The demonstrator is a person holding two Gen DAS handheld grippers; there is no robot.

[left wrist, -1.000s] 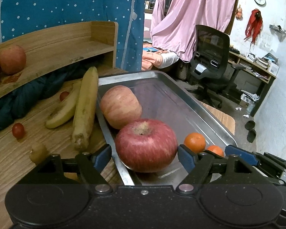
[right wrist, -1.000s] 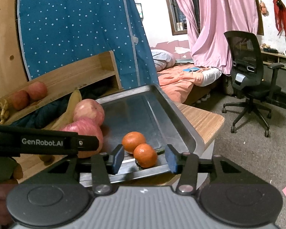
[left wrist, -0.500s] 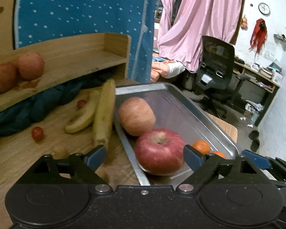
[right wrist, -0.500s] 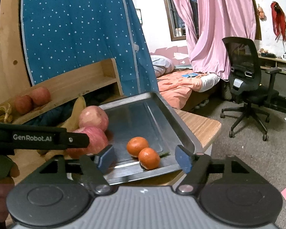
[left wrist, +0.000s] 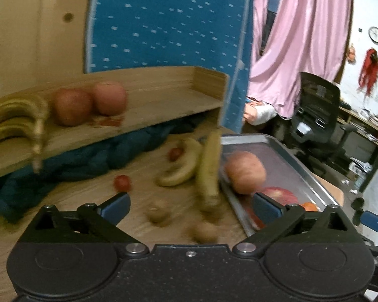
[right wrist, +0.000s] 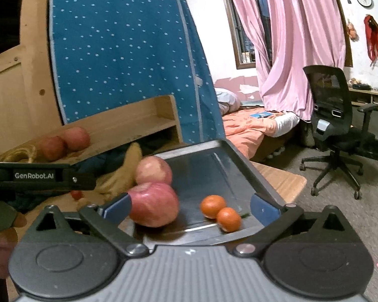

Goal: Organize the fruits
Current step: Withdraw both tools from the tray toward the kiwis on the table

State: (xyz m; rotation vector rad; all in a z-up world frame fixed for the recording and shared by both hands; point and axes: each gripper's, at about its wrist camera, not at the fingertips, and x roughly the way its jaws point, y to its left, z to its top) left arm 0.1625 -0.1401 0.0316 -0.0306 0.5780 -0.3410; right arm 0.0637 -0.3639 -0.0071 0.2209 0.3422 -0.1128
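Observation:
A metal tray (right wrist: 214, 166) holds two red apples (right wrist: 153, 207) (right wrist: 153, 170) and two small oranges (right wrist: 213, 205) (right wrist: 228, 219). My right gripper (right wrist: 190, 205) is open and empty, above the tray's near edge. My left gripper (left wrist: 190, 205) is open and empty over the wooden table, left of the tray (left wrist: 284, 151). Ahead of it lie two bananas (left wrist: 209, 166) (left wrist: 181, 168), two cherry tomatoes (left wrist: 122, 182) (left wrist: 175, 153) and brown kiwis (left wrist: 158, 212). The left wrist view is blurred.
A wooden shelf (left wrist: 151, 105) at the back holds two apples (left wrist: 90, 103) and a bunch of bananas (left wrist: 15, 123). A dark blue cloth (left wrist: 88, 158) lies under the shelf. An office chair (right wrist: 332, 125) and a bed stand beyond the table.
Both grippers have pulled back and up from the tray. The left one has swung left over the table. The right gripper's jaws have opened wider; the oranges and apples stay in the tray.

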